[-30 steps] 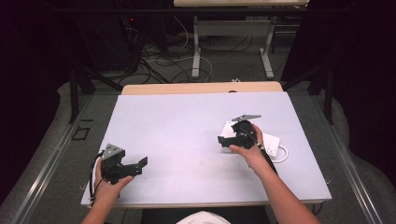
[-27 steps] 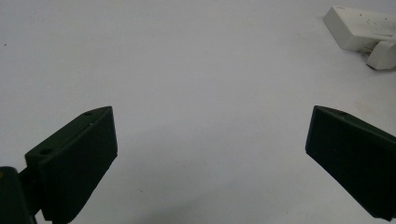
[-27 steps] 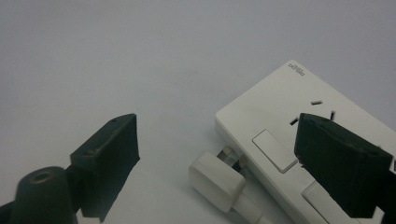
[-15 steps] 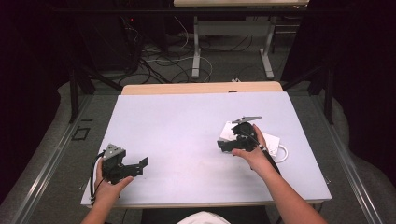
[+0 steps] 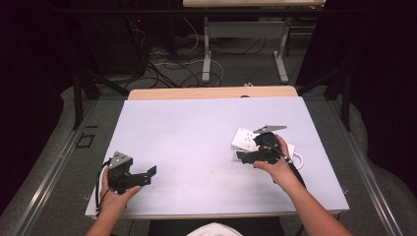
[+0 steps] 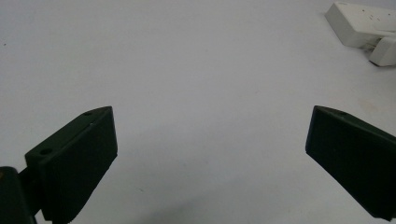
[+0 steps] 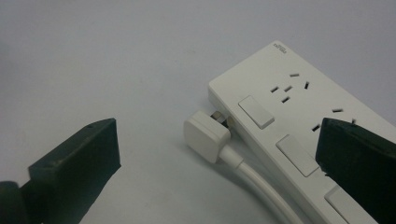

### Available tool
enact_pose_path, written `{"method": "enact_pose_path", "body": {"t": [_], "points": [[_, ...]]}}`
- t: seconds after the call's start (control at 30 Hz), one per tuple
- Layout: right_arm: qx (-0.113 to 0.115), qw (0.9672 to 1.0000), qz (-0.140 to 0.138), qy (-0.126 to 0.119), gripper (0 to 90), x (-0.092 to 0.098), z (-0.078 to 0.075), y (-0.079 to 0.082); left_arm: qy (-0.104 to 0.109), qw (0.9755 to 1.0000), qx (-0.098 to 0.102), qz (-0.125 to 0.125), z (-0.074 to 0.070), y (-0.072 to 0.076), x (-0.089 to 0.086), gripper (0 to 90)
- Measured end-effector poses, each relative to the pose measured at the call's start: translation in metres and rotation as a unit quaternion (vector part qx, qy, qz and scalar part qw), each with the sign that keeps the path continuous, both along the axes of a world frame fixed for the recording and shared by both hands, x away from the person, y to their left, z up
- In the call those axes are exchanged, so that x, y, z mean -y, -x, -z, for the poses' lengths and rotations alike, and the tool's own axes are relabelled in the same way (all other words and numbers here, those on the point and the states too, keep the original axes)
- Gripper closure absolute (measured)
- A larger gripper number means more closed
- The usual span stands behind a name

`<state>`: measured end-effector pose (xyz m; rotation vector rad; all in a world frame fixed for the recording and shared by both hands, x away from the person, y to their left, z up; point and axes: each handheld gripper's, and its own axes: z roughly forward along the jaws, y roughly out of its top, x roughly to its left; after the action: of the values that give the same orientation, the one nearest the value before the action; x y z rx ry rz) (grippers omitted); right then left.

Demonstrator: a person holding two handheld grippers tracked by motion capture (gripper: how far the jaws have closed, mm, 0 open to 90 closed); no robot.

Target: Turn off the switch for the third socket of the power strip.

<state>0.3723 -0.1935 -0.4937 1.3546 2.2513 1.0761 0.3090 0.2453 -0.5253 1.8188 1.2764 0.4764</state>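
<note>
A white power strip (image 5: 244,139) lies on the right part of the pale table (image 5: 196,123). Its white plug (image 7: 206,136) lies on the tabletop with its prongs against the side of the power strip (image 7: 289,100), and a white cable (image 7: 254,182) trails from it. My right gripper (image 5: 243,156) hovers just on the near side, open; its jaws have just been opening, and the plug sits loose in the wide gap between them, untouched. My left gripper (image 5: 149,175) rests open at the near left with bare table between its jaws (image 6: 210,149).
A wooden board (image 5: 211,92) borders the table's far edge. Beyond it are desk legs and tangled cables on the floor (image 5: 172,64). In the left gripper view the power strip (image 6: 357,23) lies far off at the upper right.
The right gripper has drawn back slightly toward the near edge, uncovering more of the power strip. The left gripper has stayed put.
</note>
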Motion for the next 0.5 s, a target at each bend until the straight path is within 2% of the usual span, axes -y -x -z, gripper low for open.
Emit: {"method": "enact_pose_path", "body": {"t": [0.2,0.5], "points": [[0.006,0.9998,-0.017,0.005,0.2,0.008,-0.001,0.011,-0.001,1.0000,-0.002,-0.002,0.001,0.000,0.000,2.0],[0.004,0.9999,-0.011,0.000,0.2,0.025,0.002,0.021,-0.004,1.0000,0.001,-0.001,0.001,-0.001,0.001,2.0]]}}
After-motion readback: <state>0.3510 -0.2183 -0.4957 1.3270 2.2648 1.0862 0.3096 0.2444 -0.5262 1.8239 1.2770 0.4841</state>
